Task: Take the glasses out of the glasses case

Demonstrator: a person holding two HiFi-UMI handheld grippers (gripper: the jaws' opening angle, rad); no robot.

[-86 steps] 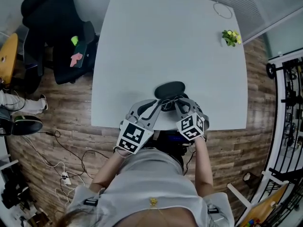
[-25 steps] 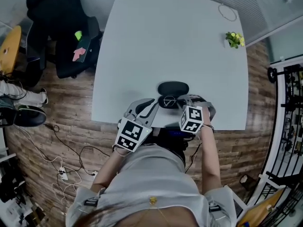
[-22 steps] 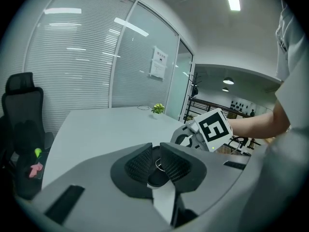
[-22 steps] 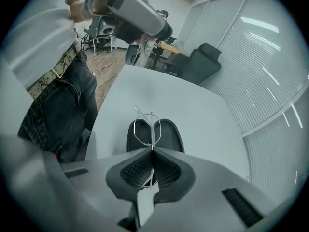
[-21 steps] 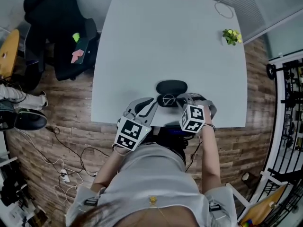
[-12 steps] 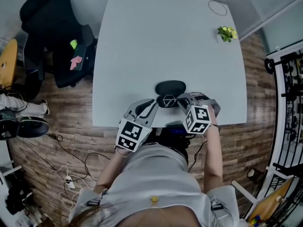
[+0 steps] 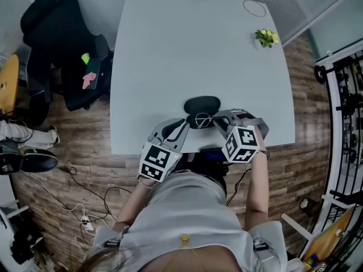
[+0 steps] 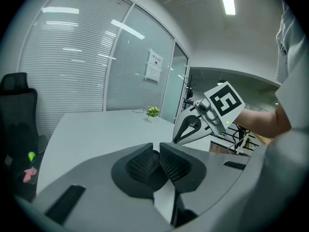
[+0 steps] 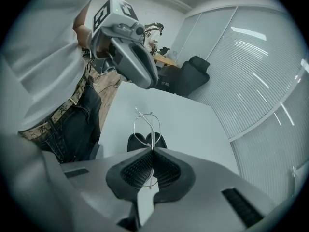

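The black glasses case (image 7: 202, 103) lies open near the front edge of the white table (image 7: 198, 50). Thin wire-framed glasses (image 7: 202, 119) hang just above its front part. My right gripper (image 7: 215, 119) is shut on them. In the right gripper view the frame (image 9: 146, 124) sticks out past the meeting pads, above the case (image 9: 136, 141). My left gripper (image 7: 186, 123) is shut, with its tips beside the case's left end. Its pads (image 8: 145, 163) nearly meet, with only a dark sliver between them. A strip of table shows between that gripper (image 9: 153, 82) and the case.
A small potted plant (image 7: 264, 37) and a thin cord loop (image 7: 253, 7) sit at the table's far right corner. A black office chair (image 7: 57, 44) stands left of the table. The table's front edge runs just behind both grippers, against the person's body.
My right hand has swung slightly to the right while keeping the glasses pinched above the case's front. My left gripper has stayed where it was.
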